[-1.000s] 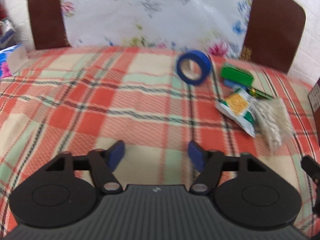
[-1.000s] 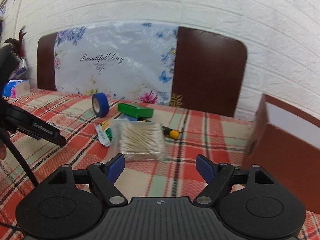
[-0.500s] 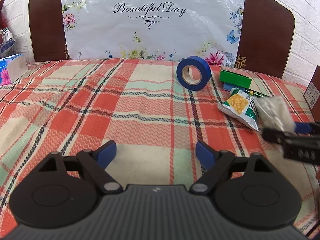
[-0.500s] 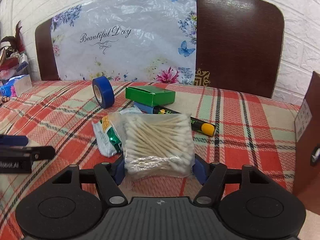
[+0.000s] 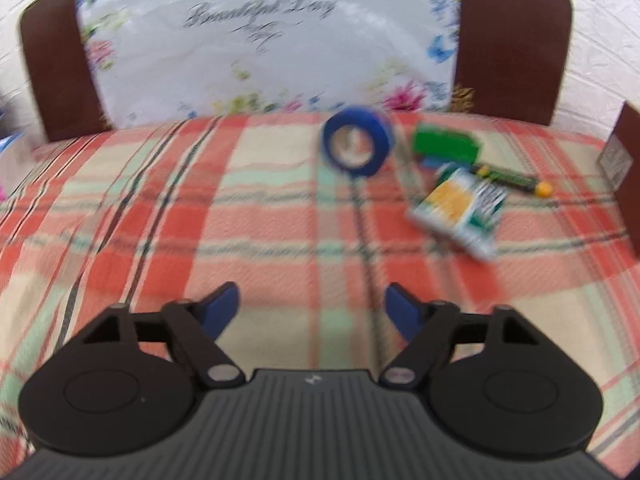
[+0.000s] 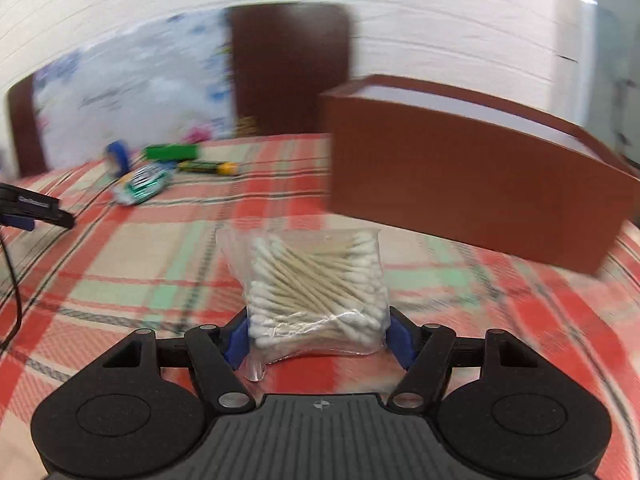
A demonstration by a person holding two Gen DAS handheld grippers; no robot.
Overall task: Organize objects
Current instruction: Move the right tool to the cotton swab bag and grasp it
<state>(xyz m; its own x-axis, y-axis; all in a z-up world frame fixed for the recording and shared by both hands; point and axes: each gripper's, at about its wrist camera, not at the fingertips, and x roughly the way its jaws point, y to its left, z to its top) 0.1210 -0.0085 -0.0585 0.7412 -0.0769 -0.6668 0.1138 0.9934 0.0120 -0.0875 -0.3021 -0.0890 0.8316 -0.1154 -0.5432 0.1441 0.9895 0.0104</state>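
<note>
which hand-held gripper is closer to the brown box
Right. The right hand-held gripper, shut on the cotton swabs, faces the box nearby; the left hand-held gripper sees only its edge far right.

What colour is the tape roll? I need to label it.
Blue; the tape roll shows best in the left wrist view.

Readable text: one blurred script line

The floral plastic sheet (image 5: 264, 52) at upper centre of the left wrist view bears cursive "Beautiful Day"; the packets' and gripper's print is too blurred to read.
</note>
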